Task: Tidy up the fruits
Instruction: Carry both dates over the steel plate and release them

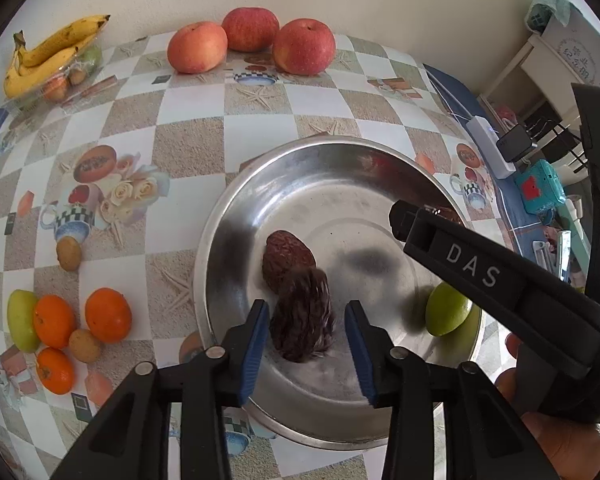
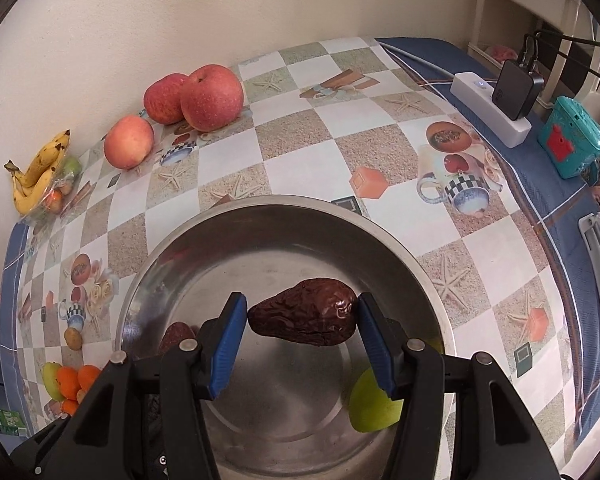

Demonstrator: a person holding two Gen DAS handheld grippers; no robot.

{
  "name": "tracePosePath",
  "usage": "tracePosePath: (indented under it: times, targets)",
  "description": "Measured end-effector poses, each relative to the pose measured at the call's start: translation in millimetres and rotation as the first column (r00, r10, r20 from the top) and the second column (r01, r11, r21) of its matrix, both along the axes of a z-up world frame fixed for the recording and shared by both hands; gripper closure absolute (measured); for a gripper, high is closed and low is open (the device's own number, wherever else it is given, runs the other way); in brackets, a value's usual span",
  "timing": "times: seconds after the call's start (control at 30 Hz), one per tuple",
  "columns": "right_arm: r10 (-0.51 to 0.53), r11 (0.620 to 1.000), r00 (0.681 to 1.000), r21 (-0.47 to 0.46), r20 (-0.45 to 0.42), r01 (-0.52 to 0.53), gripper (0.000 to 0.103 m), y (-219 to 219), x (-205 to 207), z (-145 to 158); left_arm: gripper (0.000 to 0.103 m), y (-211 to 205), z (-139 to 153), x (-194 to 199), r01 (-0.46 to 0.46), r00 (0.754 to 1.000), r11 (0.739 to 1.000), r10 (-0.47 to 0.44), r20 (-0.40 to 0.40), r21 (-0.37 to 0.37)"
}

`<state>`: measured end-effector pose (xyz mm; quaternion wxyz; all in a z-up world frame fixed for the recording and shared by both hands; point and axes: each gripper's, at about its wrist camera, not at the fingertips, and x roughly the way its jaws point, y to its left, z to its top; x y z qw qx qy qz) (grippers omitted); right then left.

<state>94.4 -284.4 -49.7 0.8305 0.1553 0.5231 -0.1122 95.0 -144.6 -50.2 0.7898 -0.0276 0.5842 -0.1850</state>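
Observation:
A steel bowl [image 1: 236,216] sits on the checked tablecloth. In it lie a wrinkled red date [image 1: 286,258], a second dark date [image 1: 302,326] that looks blurred, and a small green fruit [image 1: 446,308]. My left gripper [image 1: 306,346] is open, its blue pads either side of the blurred date without touching. My right gripper [image 2: 300,344] is shut on a dark red date [image 2: 304,312] and holds it above the bowl [image 2: 284,216]. The green fruit [image 2: 370,410] lies below it. The right gripper's arm [image 1: 480,272] crosses the left wrist view.
Three red apples [image 1: 252,42] stand at the back by the wall. Bananas [image 1: 48,56] lie on a bag of fruit at back left. Oranges [image 1: 108,314], a green fruit and small brown fruits lie left of the bowl. A power strip [image 2: 490,120] is on the right.

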Motion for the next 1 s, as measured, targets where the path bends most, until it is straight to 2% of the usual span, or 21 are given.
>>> tracePosePath:
  times: [0.27,0.33,0.37,0.53,0.63,0.67,0.83,0.87,0.93,1.0]
  targets:
    - [0.012,0.999,1.000,-0.031,0.024,-0.011,0.044,1.9,-10.0,14.7,0.053,5.5,7.8,-5.9,-0.006,1.000,1.000,0.006,0.018,-0.010]
    - [0.022,0.999,0.999,-0.041,0.029,-0.021,0.044,3.9,-14.0,18.1,0.049,12.1,10.1,-5.1,-0.030,0.999,1.000,0.030,0.029,-0.003]
    - [0.031,0.998,0.999,-0.051,0.030,-0.030,0.044,5.9,-16.5,19.5,0.043,16.1,10.6,-4.5,-0.046,0.998,0.999,0.046,0.037,0.005]
    - [0.084,0.992,0.996,-0.097,0.008,-0.082,0.044,16.6,-26.5,16.4,0.036,46.3,10.8,2.1,-0.153,0.987,0.987,0.150,0.062,0.049]
    - [0.106,0.991,0.994,-0.078,-0.009,-0.107,0.044,22.8,-28.4,10.0,0.029,63.8,10.6,5.5,-0.211,0.975,0.974,0.203,0.091,0.086]
    - [0.111,0.991,0.994,-0.073,-0.013,-0.111,0.044,25.1,-28.4,8.6,0.024,69.1,10.0,6.5,-0.227,0.971,0.969,0.217,0.099,0.100]
    - [0.142,0.986,0.990,-0.091,-0.016,-0.143,0.044,38.4,-28.7,8.4,0.022,89.8,6.8,10.5,-0.280,0.958,0.950,0.265,0.112,0.139]
    - [0.147,0.985,0.989,-0.086,-0.015,-0.148,0.044,40.1,-28.4,8.5,0.019,92.8,6.1,11.1,-0.286,0.956,0.948,0.272,0.109,0.140]
    - [0.153,0.985,0.988,-0.077,-0.015,-0.154,0.044,43.3,-28.0,8.3,0.002,98.0,5.4,12.2,-0.301,0.951,0.943,0.287,0.112,0.144]
    - [0.162,0.984,0.987,-0.077,-0.015,-0.162,0.044,47.2,-27.9,8.1,0.000,101.7,6.9,12.2,-0.314,0.946,0.938,0.296,0.129,0.149]
